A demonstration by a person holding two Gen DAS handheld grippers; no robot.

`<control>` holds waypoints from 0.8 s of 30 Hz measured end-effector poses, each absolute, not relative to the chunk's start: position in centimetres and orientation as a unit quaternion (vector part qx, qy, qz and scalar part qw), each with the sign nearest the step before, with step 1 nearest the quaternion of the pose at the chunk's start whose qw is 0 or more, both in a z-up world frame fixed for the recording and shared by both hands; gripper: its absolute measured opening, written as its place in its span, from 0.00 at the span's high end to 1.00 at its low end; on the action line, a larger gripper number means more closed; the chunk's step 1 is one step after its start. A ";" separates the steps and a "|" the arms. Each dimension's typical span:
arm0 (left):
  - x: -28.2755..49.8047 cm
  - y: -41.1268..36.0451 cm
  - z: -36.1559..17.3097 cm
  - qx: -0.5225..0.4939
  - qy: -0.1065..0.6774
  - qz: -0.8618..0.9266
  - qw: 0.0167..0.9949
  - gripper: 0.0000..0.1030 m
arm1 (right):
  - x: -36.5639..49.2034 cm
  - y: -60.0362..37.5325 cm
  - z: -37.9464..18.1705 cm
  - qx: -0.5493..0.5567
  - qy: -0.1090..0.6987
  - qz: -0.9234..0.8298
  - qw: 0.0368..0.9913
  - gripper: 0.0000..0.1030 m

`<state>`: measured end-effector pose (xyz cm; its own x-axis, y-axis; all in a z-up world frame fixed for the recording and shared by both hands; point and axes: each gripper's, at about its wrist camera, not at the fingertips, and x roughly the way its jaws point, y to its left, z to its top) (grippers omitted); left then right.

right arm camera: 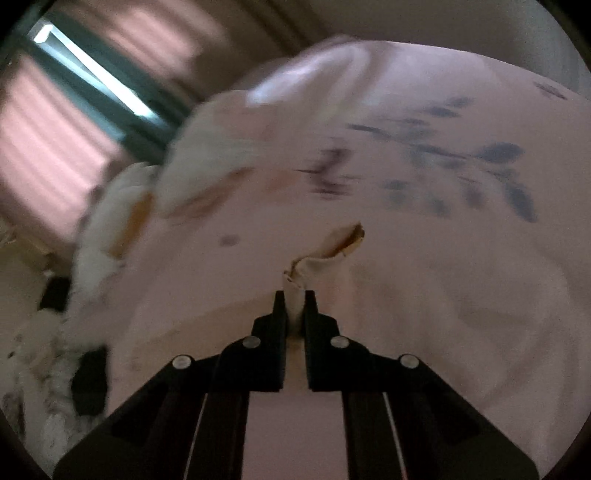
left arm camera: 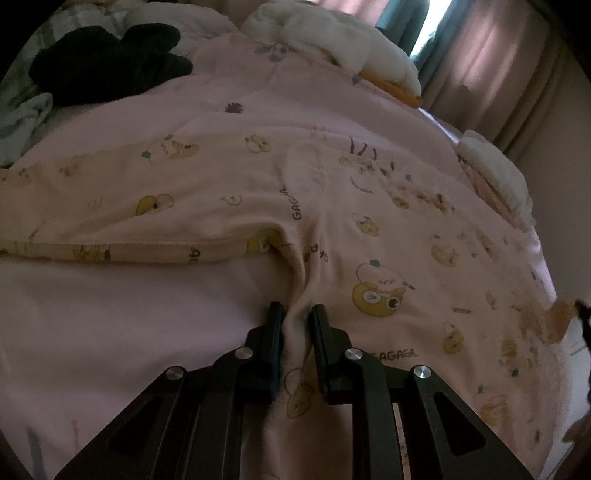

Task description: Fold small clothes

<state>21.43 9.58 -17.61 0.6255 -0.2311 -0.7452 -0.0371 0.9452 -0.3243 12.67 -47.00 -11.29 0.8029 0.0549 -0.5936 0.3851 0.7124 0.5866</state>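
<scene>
A small pink garment [left arm camera: 332,206] printed with yellow cartoon ducks and "GAGAGA" lettering lies spread on a pink bed sheet [left arm camera: 110,325]. My left gripper [left arm camera: 297,310] is shut on a bunched fold of this garment near its middle, with cloth running down between the fingers. In the right wrist view, my right gripper [right arm camera: 294,295] is shut on an edge of the same garment [right arm camera: 325,247], whose hem sticks up past the fingertips. That view is blurred by motion.
A black garment [left arm camera: 107,62] lies at the far left of the bed. White fluffy items [left arm camera: 332,40] with orange trim lie at the far edge, and another [left arm camera: 495,173] at the right. Curtains and a window [left arm camera: 436,26] stand behind. The sheet has a blue floral print [right arm camera: 461,162].
</scene>
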 end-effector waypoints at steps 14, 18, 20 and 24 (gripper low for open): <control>21.5 11.5 -18.6 -0.244 0.415 -0.084 0.872 0.85 | 27.9 -15.8 -9.1 0.253 0.360 0.179 0.880 0.92; 21.6 11.2 -18.6 -0.243 0.414 -0.083 0.873 0.85 | 30.3 -8.6 -11.7 0.210 0.401 0.205 0.868 0.92; 21.7 11.3 -18.7 -0.245 0.413 -0.085 0.873 0.86 | 30.8 -5.9 -13.2 0.187 0.423 0.214 0.861 0.92; 21.7 11.4 -18.8 -0.246 0.413 -0.085 0.873 0.86 | 32.6 -2.3 -15.9 0.148 0.463 0.206 0.849 0.91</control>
